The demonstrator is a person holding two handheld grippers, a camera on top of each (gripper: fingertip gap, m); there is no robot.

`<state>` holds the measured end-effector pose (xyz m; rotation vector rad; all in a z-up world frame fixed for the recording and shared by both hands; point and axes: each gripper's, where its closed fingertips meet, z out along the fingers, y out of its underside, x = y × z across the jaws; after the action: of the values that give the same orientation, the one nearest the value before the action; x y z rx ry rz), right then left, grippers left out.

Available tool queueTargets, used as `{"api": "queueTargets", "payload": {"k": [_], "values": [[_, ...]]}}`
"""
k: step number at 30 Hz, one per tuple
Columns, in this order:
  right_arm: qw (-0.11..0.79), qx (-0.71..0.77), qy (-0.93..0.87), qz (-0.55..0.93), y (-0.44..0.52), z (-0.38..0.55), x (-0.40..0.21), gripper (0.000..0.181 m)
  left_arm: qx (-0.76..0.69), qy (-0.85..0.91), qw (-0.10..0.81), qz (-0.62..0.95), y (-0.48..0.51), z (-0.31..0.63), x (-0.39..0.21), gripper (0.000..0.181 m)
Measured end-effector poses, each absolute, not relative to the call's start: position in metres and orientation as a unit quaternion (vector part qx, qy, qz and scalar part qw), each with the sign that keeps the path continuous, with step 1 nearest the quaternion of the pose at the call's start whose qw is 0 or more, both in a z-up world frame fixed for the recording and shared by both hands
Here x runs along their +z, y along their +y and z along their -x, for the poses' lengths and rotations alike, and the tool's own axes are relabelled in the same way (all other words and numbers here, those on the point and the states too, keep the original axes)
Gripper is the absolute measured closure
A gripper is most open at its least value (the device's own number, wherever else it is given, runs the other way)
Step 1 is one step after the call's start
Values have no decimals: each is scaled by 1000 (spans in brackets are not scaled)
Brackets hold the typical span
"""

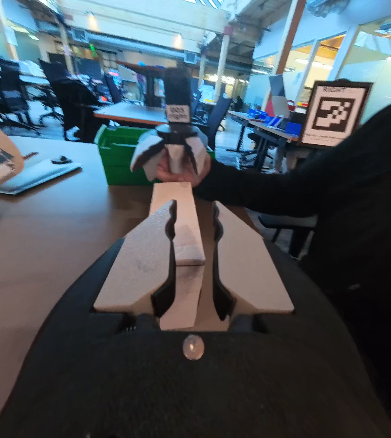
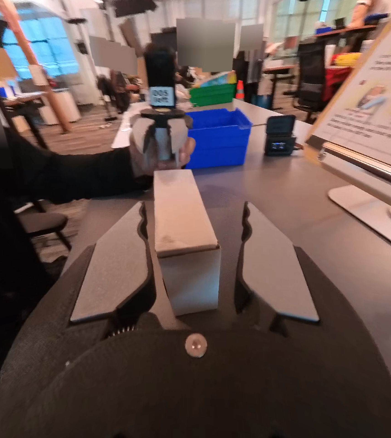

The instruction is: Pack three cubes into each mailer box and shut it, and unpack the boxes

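A long white mailer box (image 1: pixel 186 237) lies shut on the brown table (image 1: pixel 47 237), lengthwise between my two grippers, which face each other. My left gripper (image 1: pixel 194 206) straddles one end of it. Its left pad is against the box and a thin gap shows at the right pad. My right gripper (image 2: pixel 193 206) straddles the other end of the box (image 2: pixel 180 213), open wide with a gap on each side. The right gripper also shows far off in the left wrist view (image 1: pixel 173 163), and the left gripper in the right wrist view (image 2: pixel 162 151). No cubes are in sight.
A green bin (image 1: pixel 118 161) stands behind the right gripper and a blue bin (image 2: pixel 220 144) behind the left one. A monitor (image 2: pixel 367 106) on a stand, a small black device (image 2: pixel 279 137) and a flat grey laptop (image 1: pixel 38 175) sit along the table's far side. Tip to tip, the grippers are about 10 cm apart.
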<state>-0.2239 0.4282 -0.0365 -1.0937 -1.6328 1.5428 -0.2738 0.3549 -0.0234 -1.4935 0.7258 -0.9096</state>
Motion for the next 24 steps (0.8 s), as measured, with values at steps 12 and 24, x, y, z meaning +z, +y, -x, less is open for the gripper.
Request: {"api": "queueTargets", "payload": {"k": [12, 24], "values": [[259, 256, -795, 485, 379, 253, -45, 104, -325, 142, 590, 725, 406, 343, -65, 150], [117, 76, -864, 484, 376, 284, -108, 116, -320, 98, 559, 759, 415, 363, -87, 153]]}}
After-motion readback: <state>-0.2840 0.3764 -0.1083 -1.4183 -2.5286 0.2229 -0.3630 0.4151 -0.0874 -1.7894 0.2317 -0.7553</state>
